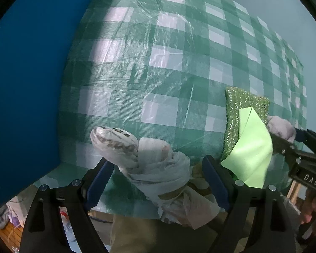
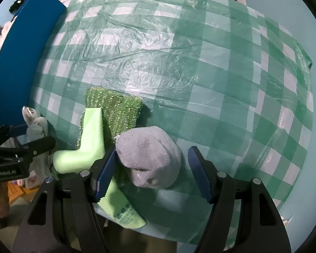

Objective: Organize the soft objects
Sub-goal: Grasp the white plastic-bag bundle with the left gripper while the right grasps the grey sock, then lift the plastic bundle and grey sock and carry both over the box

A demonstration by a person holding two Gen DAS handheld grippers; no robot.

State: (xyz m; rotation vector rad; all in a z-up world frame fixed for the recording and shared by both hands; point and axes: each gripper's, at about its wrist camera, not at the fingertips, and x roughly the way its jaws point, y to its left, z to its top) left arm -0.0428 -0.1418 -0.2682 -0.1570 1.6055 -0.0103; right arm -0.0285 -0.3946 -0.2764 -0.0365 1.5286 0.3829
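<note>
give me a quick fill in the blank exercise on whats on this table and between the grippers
1. The tablecloth has a green and white ____ pattern.
2. The plush between the fingers of the right gripper is ____ in colour.
3. The pale green sheet lies partly on a glittery green ____.
4. The flat panel standing at the table's edge is ____.

Missing words: checked; grey; sponge; blue

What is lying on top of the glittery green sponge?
A light green folded cloth lies across the glittery green sponge, covering its near left part. A grey plush overlaps its near corner. How far the sponge continues underneath them cannot be seen.
</note>
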